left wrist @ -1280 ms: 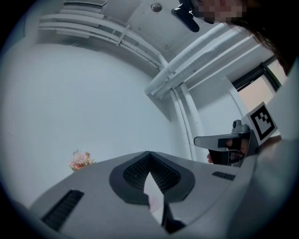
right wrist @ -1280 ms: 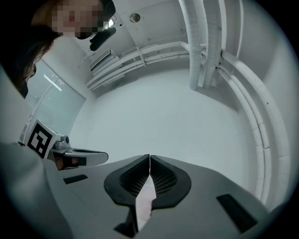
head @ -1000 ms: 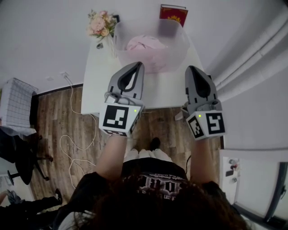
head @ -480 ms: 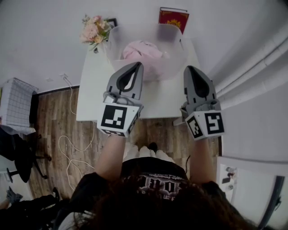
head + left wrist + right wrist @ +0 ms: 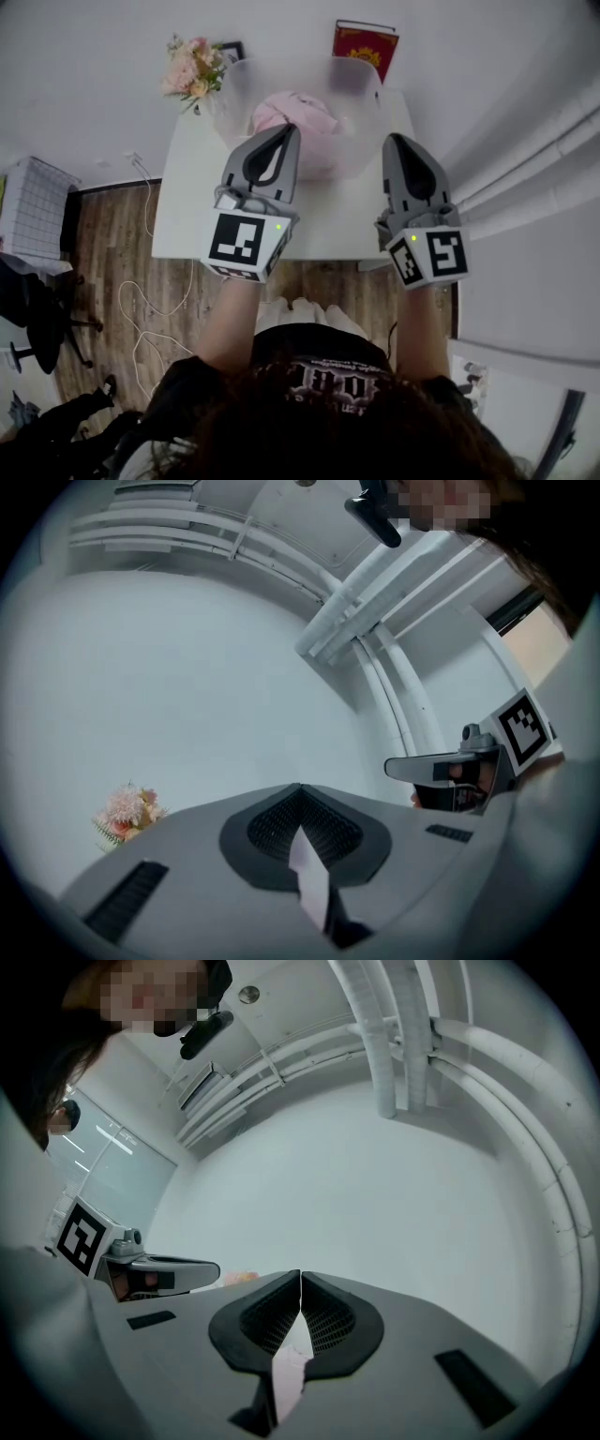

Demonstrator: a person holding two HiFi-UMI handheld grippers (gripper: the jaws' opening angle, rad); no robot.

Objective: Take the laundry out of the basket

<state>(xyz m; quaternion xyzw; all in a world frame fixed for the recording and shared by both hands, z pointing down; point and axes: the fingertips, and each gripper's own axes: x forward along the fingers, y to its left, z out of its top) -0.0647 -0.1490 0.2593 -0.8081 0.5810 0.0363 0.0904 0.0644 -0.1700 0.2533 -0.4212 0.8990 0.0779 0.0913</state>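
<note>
Left gripper [image 5: 288,133], right gripper [image 5: 398,141]: parallel, closed, near basket [image 5: 371,120].

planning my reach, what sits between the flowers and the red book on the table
The translucent basket, holding the pink laundry, stands between the flowers and the red book. The head view shows it.

Grey left gripper [image 5: 287,133] and right gripper [image 5: 397,141] carry black-and-white marker cubes [image 5: 242,246]; the T-shirt [image 5: 328,377] is black, white-printed.
</note>
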